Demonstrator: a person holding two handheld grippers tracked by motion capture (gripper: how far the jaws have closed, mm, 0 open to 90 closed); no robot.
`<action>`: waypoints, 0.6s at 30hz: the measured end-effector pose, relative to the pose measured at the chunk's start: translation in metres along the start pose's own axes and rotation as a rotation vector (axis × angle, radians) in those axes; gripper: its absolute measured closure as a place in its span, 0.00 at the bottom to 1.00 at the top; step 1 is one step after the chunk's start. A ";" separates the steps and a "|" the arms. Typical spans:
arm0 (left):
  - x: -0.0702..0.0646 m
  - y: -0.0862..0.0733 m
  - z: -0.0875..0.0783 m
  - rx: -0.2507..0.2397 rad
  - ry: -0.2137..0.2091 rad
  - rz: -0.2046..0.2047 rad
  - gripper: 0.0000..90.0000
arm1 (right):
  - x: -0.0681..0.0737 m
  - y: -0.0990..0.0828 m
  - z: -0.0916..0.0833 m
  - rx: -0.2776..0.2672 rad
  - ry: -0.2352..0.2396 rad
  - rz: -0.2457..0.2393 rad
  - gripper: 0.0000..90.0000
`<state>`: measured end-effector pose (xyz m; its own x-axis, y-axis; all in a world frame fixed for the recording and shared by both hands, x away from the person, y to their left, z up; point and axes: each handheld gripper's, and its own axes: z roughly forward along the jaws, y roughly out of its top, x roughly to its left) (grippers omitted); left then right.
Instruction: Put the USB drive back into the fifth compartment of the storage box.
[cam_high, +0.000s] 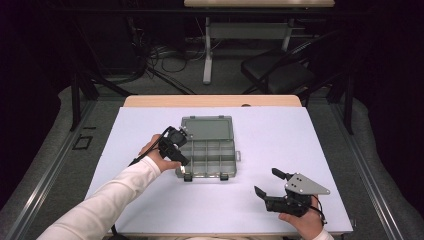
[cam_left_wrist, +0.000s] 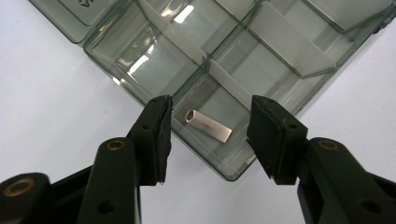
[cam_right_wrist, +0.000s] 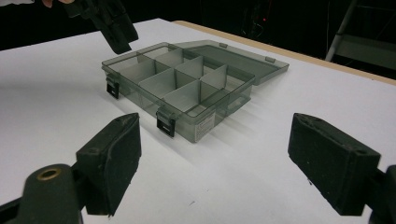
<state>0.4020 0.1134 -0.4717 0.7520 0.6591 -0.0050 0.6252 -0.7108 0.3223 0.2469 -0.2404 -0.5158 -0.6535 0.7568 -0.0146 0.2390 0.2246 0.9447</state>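
A clear grey compartment box (cam_high: 210, 159) lies open in the middle of the white table, its lid (cam_high: 206, 127) folded flat behind it. A small silver metal stick (cam_left_wrist: 208, 126) lies on the floor of the box's front left corner compartment. My left gripper (cam_high: 180, 157) hangs over that corner, pointing down. Its jaws stand open on either side of the stick, and the pads (cam_left_wrist: 159, 135) do not touch it. My right gripper (cam_high: 266, 181) rests near the front right of the table, open wide and empty, facing the box (cam_right_wrist: 187, 126).
The other compartments (cam_left_wrist: 289, 51) that I can see hold nothing. Two black latches (cam_right_wrist: 166, 123) hang on the box's front wall. Bare white table (cam_high: 280, 135) surrounds the box. The left gripper (cam_right_wrist: 114, 23) shows above the box's far corner in the right gripper view.
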 end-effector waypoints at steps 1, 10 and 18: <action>0.000 0.000 -0.001 -0.004 -0.003 -0.004 0.53 | 0.000 0.000 0.000 0.000 0.000 -0.001 0.19; 0.005 -0.006 -0.009 -0.040 -0.028 -0.024 0.50 | 0.000 0.000 0.000 0.002 0.001 -0.004 0.19; 0.006 -0.013 -0.017 -0.092 -0.037 -0.013 0.33 | 0.000 0.000 0.000 0.004 0.001 -0.004 0.19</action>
<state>0.3947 0.1308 -0.4602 0.7521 0.6576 -0.0437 0.6144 -0.6755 0.4077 0.2469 -0.2401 -0.5159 -0.6550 0.7554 -0.0179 0.2397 0.2302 0.9432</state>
